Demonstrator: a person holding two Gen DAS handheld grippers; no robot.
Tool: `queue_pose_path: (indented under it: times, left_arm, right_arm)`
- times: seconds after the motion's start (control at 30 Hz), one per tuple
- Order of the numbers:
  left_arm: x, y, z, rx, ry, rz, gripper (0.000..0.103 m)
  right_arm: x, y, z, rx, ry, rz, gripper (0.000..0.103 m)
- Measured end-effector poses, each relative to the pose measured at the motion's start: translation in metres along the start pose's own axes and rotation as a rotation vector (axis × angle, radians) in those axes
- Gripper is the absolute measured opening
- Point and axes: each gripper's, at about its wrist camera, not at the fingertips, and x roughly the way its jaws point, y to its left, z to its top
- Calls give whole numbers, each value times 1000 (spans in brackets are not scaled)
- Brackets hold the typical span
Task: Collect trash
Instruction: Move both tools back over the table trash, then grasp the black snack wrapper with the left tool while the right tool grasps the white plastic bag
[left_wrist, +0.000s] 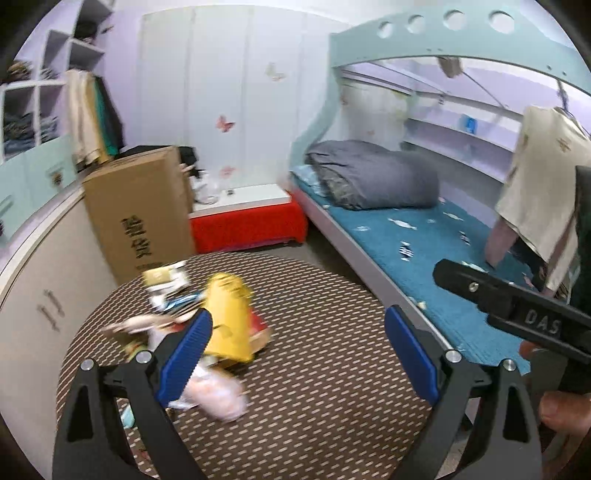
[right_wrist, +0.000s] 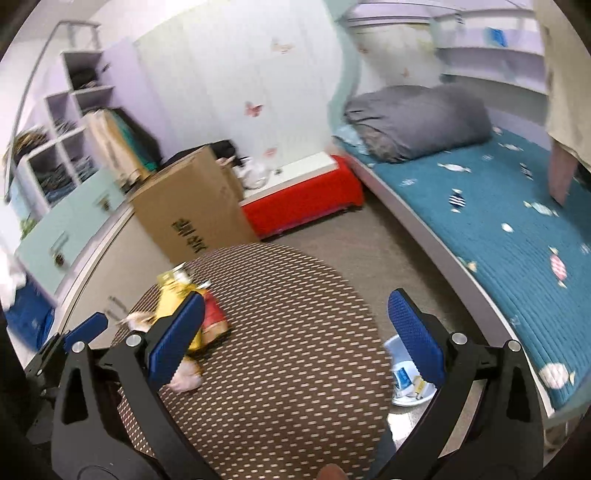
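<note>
Both the left gripper (left_wrist: 295, 354) and right gripper (right_wrist: 295, 339) hover with jaws spread wide, empty. A yellow snack bag (left_wrist: 227, 317) lies among wrappers on the round worktop (left_wrist: 332, 295): probably light, crinkly, slippery; best pinched at a flattened edge.

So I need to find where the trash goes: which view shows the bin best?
The right wrist view: a pale blue bin sits on the floor beside the round table, with scraps inside, partly behind the right gripper. The left wrist view doesn't show it.
</note>
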Motion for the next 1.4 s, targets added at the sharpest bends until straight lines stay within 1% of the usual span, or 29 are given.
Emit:
queue_pose_path:
  times: [0.1, 0.27, 0.3, 0.47, 0.57, 0.67, 0.77, 1.07, 1.1, 1.13, 1.17, 1.2, 1.23, 1.27, 1.3, 1.33, 1.37, 1.4]
  left_arm:
    - [-10, 26, -13, -28, -5, 45, 92]
    - [-20, 64, -37, -56, 1, 116, 92]
    - [-22, 75, -43, -68, 10, 134, 92]
    - [-23, 109, -73, -111, 48, 158, 92]
    - [-14, 126, -92, -114, 103, 180, 92]
    - [-7, 139, -109, -117, 141, 187, 92]
    - [1, 144, -120, -126, 168, 191, 92]
    - [34, 156, -129, -130, 228, 192, 92]
    - [36, 157, -129, -134, 232, 188, 92]
    - [38, 158, -129, -137, 235, 188, 89]
    - [41, 159, -129, -137, 242, 183, 86]
    - [44, 159, -128, -137, 251, 178, 79]
    - [48, 160, -129, -136, 266, 172, 72]
    - [52, 160, -130, -136, 284, 165, 68]
    - [55, 158, -131, -136, 297, 160, 60]
    - [57, 157, -133, -138, 308, 154, 53]
    - [58, 156, -135, -138, 310, 154, 51]
    - [57, 156, -135, -136, 303, 152, 44]
  right_arm:
    - [4, 28, -7, -65, 9, 37, 97]
    - [18, 69, -23, -164, 55, 96, 97]
    - [22, 76, -27, -181, 68, 103, 97]
    - [42, 100, -47, -242, 127, 126, 97]
    - [55, 111, -61, -269, 168, 142, 97]
    - [71, 120, -73, -298, 213, 159, 97]
    - [89, 125, -83, -309, 254, 184, 97]
    - [140, 142, -93, -315, 327, 238, 97]
    - [144, 144, -93, -319, 332, 244, 94]
    - [149, 147, -93, -321, 340, 258, 92]
    - [153, 148, -93, -320, 346, 263, 85]
    - [158, 151, -94, -321, 359, 266, 78]
    - [161, 151, -95, -323, 367, 269, 73]
    - [165, 153, -97, -326, 382, 277, 59]
    - [166, 153, -98, -326, 388, 281, 55]
    - [165, 153, -99, -326, 386, 286, 53]
    - [161, 152, -100, -323, 385, 300, 50]
    - [157, 150, -100, -321, 383, 313, 48]
